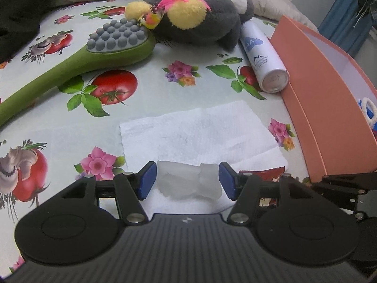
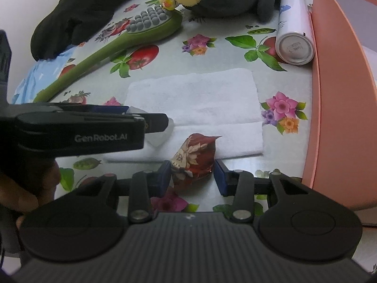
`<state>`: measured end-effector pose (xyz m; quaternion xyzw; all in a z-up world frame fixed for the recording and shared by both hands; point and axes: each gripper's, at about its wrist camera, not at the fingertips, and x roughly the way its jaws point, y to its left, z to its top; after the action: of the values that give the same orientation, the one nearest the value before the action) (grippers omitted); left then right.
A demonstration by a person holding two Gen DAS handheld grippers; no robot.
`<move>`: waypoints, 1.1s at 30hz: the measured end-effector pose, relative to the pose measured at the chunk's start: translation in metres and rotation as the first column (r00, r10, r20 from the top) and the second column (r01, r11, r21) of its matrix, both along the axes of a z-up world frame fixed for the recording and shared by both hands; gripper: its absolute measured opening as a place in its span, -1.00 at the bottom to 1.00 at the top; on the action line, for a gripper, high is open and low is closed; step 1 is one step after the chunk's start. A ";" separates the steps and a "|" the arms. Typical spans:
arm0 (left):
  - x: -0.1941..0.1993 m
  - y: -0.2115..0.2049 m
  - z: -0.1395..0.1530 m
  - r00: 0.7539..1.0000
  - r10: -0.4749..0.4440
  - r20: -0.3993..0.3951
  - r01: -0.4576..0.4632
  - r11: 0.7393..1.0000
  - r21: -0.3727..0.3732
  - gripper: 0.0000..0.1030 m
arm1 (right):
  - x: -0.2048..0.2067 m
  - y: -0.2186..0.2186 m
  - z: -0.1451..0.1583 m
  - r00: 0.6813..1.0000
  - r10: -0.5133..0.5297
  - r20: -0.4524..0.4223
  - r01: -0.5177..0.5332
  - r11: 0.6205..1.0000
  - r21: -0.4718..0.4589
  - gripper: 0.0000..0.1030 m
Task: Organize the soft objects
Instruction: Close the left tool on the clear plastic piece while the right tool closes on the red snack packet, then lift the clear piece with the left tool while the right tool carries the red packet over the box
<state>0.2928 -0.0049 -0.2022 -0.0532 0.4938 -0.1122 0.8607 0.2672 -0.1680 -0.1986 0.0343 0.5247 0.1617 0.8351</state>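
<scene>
Now: both grippers down at the white towel, one small item each

Left gripper (image 1: 187,181) has a translucent whitish lump (image 1: 189,181) between its blue pads; jaws spread, small gaps visible on both sides, no clear pinch. Lump sits on the near edge of the folded white towel (image 1: 200,129).

Right gripper (image 2: 192,176) has a red floral pouch (image 2: 194,160) between its pads; left pad touches it, right pad just beside it, so firm grip can't be confirmed. Pouch rests on the flowered surface (image 2: 282,82), its tip over the towel's near edge.

Beyond the towel: green massage brush (image 1: 77,63), grey plush bird (image 1: 195,21), white spray can (image 1: 264,59) lying against the pink box (image 1: 318,99)
</scene>
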 end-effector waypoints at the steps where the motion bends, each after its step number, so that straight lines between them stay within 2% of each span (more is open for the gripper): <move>1: 0.000 0.000 -0.001 1.000 0.002 0.001 -0.002 1.000 0.000 0.25 | -0.001 -0.001 0.001 1.000 0.002 -0.001 -0.002 1.000 0.001 -0.18; 8: -0.004 -0.006 -0.004 1.000 -0.011 -0.009 0.011 1.000 0.006 0.24 | -0.008 -0.006 0.006 1.000 -0.007 0.014 0.007 1.000 -0.016 -0.18; 10: -0.006 -0.008 -0.004 1.000 -0.015 -0.004 0.015 1.000 0.009 0.18 | -0.012 -0.008 0.007 1.000 -0.011 0.022 0.011 1.000 -0.028 -0.18; 12: -0.006 -0.009 -0.004 1.000 -0.011 -0.007 0.011 1.000 0.014 0.03 | -0.015 -0.010 0.008 1.000 -0.018 0.021 0.019 0.999 -0.030 -0.18; 14: -0.007 -0.009 -0.001 1.000 -0.014 -0.006 0.014 1.000 -0.011 -0.31 | -0.017 -0.013 0.009 0.999 -0.028 0.017 0.029 0.999 -0.023 -0.18; 16: -0.009 -0.013 0.001 1.000 -0.016 -0.009 0.016 1.000 0.003 -0.51 | -0.021 -0.015 0.012 0.999 -0.032 0.026 0.033 0.999 -0.026 -0.18; 17: -0.011 -0.015 0.002 1.000 -0.017 -0.003 0.017 1.000 0.015 -0.54 | -0.022 -0.015 0.013 0.999 -0.034 0.030 0.035 0.999 -0.025 -0.18; 20: -0.020 -0.019 0.006 1.000 -0.026 0.009 0.026 0.999 0.027 -0.61 | -0.027 -0.017 0.018 0.998 -0.041 0.040 0.041 0.999 -0.022 -0.18; 25: -0.038 -0.020 0.022 0.999 -0.017 0.035 0.017 1.000 0.018 -0.63 | -0.038 -0.018 0.031 0.996 -0.040 0.074 0.041 0.999 -0.019 -0.18; 33: -0.072 -0.017 0.074 0.993 0.012 0.118 -0.010 1.000 -0.018 -0.62 | -0.065 -0.025 0.066 0.986 -0.055 0.157 0.055 0.998 0.007 -0.18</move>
<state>0.2206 -0.0215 -0.1284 -0.0565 0.4405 -0.1146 0.8886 0.2022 -0.1932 -0.1331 0.0369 0.4561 0.1415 0.8779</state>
